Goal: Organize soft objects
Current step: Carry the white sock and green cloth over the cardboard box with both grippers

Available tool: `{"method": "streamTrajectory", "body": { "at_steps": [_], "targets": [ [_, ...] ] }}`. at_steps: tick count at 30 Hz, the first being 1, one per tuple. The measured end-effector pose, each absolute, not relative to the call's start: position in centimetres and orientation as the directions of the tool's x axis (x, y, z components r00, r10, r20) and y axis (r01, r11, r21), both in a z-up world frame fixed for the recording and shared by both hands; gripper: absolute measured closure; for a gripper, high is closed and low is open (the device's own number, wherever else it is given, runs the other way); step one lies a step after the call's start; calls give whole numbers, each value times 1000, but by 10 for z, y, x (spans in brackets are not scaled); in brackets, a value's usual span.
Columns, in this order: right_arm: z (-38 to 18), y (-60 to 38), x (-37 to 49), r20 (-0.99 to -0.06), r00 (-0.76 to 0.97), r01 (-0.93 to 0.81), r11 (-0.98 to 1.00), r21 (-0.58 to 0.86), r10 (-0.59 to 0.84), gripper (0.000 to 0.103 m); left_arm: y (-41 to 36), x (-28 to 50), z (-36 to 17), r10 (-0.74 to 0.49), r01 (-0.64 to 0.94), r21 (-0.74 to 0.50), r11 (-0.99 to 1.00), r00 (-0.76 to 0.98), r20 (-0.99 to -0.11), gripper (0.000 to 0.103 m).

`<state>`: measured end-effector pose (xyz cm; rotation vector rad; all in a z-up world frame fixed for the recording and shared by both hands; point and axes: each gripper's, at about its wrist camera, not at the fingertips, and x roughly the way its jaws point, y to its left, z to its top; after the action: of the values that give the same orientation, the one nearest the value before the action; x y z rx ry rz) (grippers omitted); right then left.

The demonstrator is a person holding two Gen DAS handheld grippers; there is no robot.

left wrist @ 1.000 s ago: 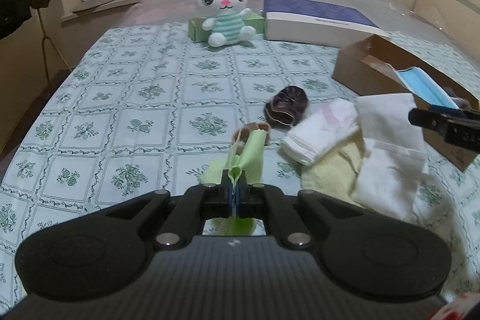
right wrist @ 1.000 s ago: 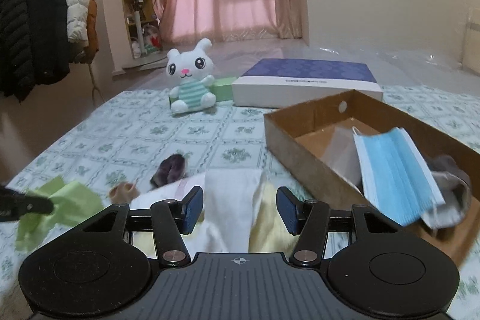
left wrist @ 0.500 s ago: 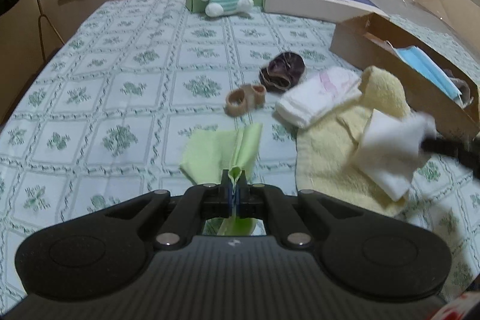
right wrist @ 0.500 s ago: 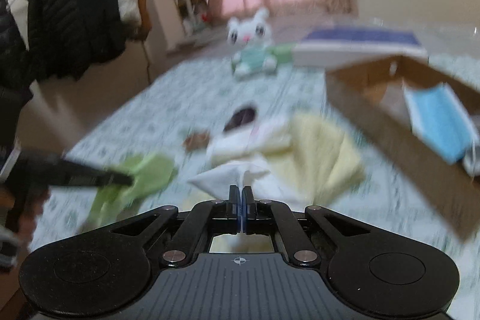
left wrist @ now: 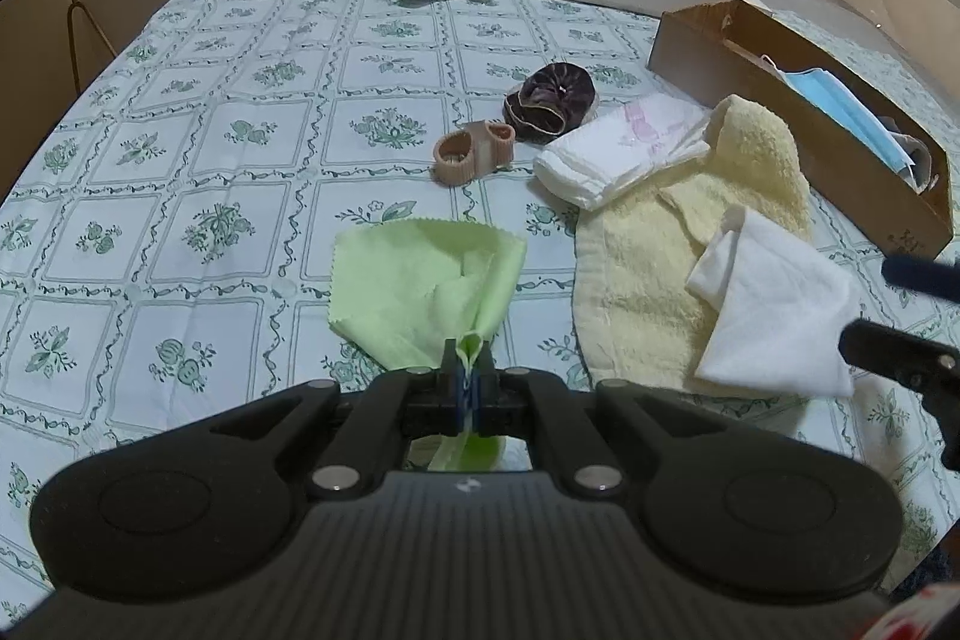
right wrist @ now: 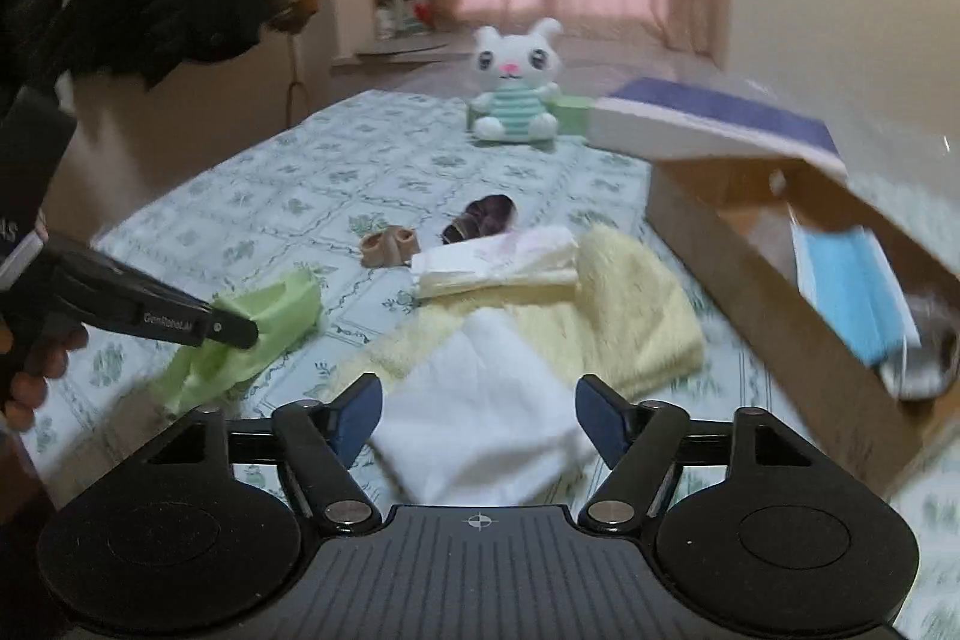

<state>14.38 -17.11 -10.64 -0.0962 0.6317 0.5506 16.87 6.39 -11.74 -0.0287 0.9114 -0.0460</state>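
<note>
Left jaws clamp green cloth (left wrist: 429,289) | right jaws spread over white cloth (right wrist: 480,400)

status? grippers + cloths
Left gripper shut on green cloth. Right gripper open, white cloth lying between its fingers on yellow towel. Cardboard box to the right; nothing blocking.

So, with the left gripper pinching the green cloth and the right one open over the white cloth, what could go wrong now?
1. The left gripper pinches only a corner of the green cloth; it may slip out when lifted.
2. The white cloth lies on the yellow towel; the open right gripper, closing low, might catch both.
3. The cardboard box is close on the right; a wide swing could hit its wall.
</note>
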Motion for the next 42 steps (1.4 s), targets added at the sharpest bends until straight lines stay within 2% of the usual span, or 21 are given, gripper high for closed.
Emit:
{"method": "streamTrajectory", "body": {
  "at_steps": [7, 9, 11, 12, 14, 16, 17, 20, 22, 23, 26, 33, 42],
  "targets": [
    [-139, -149, 179, -630, 648, -540, 842, 17, 428, 30, 67, 171, -121, -53, 18, -53, 998, 602, -796, 94],
    [-145, -147, 185, -649, 636, -536, 844, 17, 417, 30, 69, 172, -122, -48, 16, -49, 999, 605, -795, 78],
    [-149, -151, 188, -656, 623, -537, 843, 37, 426, 42, 69, 172, -123, -41, 17, -39, 999, 606, -794, 68],
    [-150, -151, 189, -661, 618, -537, 843, 41, 426, 46, 69, 173, -123, -36, 17, -33, 999, 609, -792, 68],
    [-151, -153, 190, -665, 619, -536, 844, 30, 417, 66, 68, 174, -124, -28, 24, -17, 1000, 615, -788, 68],
    [-151, -155, 190, -665, 618, -536, 844, 34, 419, 75, 67, 177, -127, -21, 31, -3, 1000, 617, -787, 68],
    [-150, -156, 189, -666, 619, -530, 847, 38, 417, 82, 67, 178, -128, -19, 32, 1, 999, 616, -788, 68],
    [-146, -161, 188, -660, 624, -517, 854, 52, 418, 88, 69, 183, -133, -10, 27, 8, 1000, 608, -794, 69],
    [-142, -164, 186, -653, 628, -508, 859, 67, 423, 90, 69, 185, -136, -5, 30, 17, 999, 606, -795, 78],
    [-140, -165, 185, -649, 631, -504, 861, 74, 425, 90, 69, 186, -137, -4, 34, 21, 999, 605, -796, 89],
    [-133, -169, 181, -638, 640, -482, 870, 100, 428, 91, 67, 187, -141, -24, 56, 12, 998, 598, -801, 100],
    [-112, -185, 168, -601, 660, -434, 882, 184, 451, 91, 64, 178, -129, -22, 70, 28, 997, 623, -782, 101],
    [-79, -201, 160, -563, 707, -386, 901, 201, 428, 91, 46, 165, -78, -67, 125, 28, 992, 696, -715, 101]
  ]
}}
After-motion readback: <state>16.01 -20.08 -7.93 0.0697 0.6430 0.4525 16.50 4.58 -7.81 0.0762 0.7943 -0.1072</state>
